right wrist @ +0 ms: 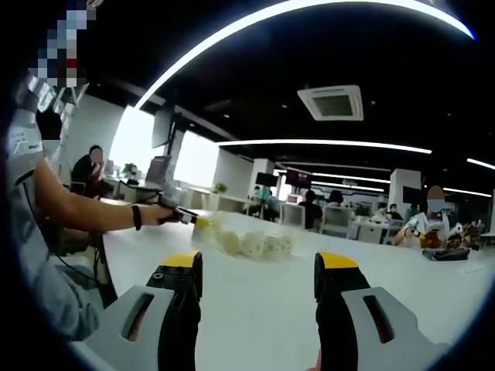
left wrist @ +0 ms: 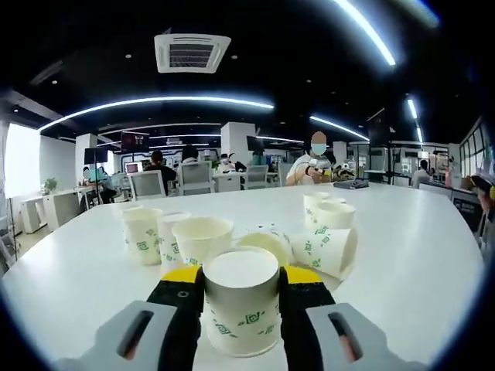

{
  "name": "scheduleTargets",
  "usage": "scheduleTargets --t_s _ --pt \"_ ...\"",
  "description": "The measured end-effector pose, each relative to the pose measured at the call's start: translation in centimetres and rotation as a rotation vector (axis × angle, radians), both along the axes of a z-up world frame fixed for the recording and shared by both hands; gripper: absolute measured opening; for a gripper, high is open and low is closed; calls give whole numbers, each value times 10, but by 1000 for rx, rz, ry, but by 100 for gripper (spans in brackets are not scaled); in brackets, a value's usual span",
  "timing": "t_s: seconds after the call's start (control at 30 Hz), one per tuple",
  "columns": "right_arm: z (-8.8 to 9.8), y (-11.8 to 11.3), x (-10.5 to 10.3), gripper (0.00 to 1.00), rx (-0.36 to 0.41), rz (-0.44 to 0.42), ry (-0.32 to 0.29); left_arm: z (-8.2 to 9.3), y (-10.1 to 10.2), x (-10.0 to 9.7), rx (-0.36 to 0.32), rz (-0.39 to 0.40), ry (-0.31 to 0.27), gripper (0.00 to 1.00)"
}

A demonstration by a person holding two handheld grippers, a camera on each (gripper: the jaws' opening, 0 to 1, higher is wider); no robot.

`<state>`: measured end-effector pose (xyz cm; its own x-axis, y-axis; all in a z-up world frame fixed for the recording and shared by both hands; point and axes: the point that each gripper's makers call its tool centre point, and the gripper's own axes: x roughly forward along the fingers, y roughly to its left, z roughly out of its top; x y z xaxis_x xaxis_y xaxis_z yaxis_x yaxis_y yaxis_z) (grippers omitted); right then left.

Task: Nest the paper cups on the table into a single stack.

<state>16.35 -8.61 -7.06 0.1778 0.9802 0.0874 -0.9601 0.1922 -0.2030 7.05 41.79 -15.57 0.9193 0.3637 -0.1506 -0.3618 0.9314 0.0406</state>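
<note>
Cups (left wrist: 203,238) stand and lie in a loose group on the table (left wrist: 418,255), just behind the cup (left wrist: 241,303) that my left gripper (left wrist: 241,309) is pinching upright. I see my right gripper (right wrist: 257,297) spread wide with nothing between its jaws, well apart from the group.

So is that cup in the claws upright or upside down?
Upside down: the cup shows its closed base on top, widening downward between the left gripper's jaws.

blurred: paper cups (right wrist: 251,243) | cut off: held cup (left wrist: 241,309) base behind claw
</note>
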Motion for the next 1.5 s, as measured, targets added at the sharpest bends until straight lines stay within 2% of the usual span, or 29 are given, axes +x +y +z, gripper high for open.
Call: scheduleTargets --t_s 0.1,0.17,0.5,0.53,0.63,0.77,0.8,0.83,1.07,1.17,1.4,1.5 --pt "0 1 -1 61 0 2 1 1 2 -2 4 -8 0 41" --pt "-1 1 -1 61 -2 3 1 3 -10 -6 9 -15 -1 41" --pt "0 4 -7 61 -4 13 -3 14 -13 -15 38 -46 -3 41" --pt "0 4 -7 61 -3 13 -3 16 -22 -16 41 -50 -5 41" --pt "0 4 -7 61 -4 13 -3 19 -24 -18 48 -59 -8 41" --pt "0 6 -8 61 -3 15 -3 21 -38 -23 51 -78 -18 41" --pt "0 6 -8 61 -4 17 -2 21 -52 -25 55 -86 -18 41" --pt "-1 7 -9 61 -6 19 -2 22 -59 -26 58 -94 -18 41" --pt "-1 9 -11 61 -6 26 -3 30 -81 -30 78 -130 -36 41" --pt "-1 8 -10 61 -5 23 -2 32 -78 -28 83 -144 -37 41" --pt "-2 9 -12 61 -4 28 -1 40 -106 -34 96 -185 -49 41" --pt "-3 10 -12 61 -9 28 -2 46 -107 -34 103 -202 -53 41"
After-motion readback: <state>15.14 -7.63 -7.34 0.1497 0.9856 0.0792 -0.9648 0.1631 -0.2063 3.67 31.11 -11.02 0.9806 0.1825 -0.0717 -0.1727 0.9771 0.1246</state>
